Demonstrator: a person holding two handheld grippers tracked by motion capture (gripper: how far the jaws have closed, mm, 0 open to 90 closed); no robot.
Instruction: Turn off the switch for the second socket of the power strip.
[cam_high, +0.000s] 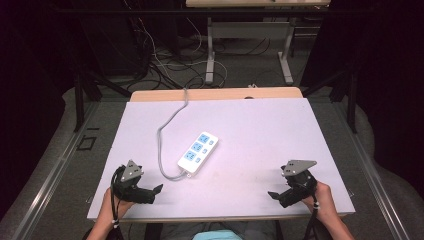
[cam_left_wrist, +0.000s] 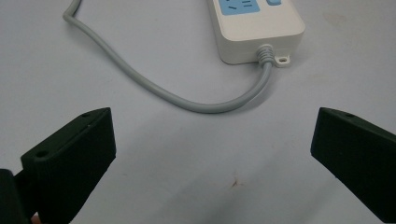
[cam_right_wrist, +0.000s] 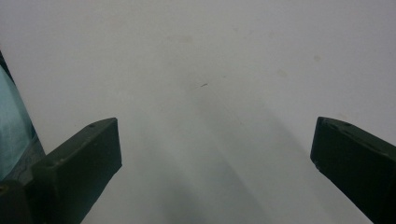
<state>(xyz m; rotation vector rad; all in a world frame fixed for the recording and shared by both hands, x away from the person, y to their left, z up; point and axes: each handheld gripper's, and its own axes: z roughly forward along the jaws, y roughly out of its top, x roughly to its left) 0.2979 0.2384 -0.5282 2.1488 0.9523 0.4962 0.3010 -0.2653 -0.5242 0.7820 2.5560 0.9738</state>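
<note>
A white power strip with blue sockets lies on the white table, left of the middle. Its grey cable loops from its near end toward the far table edge. In the left gripper view the strip's near end and the cable lie ahead of the wide-apart jaws. My left gripper rests at the near left, open and holding nothing. My right gripper rests at the near right, open, with bare table between its jaws.
Beyond the table's far edge, the floor carries tangled cables and the metal legs of another desk. A teal cloth shows at the left edge of the right gripper view.
</note>
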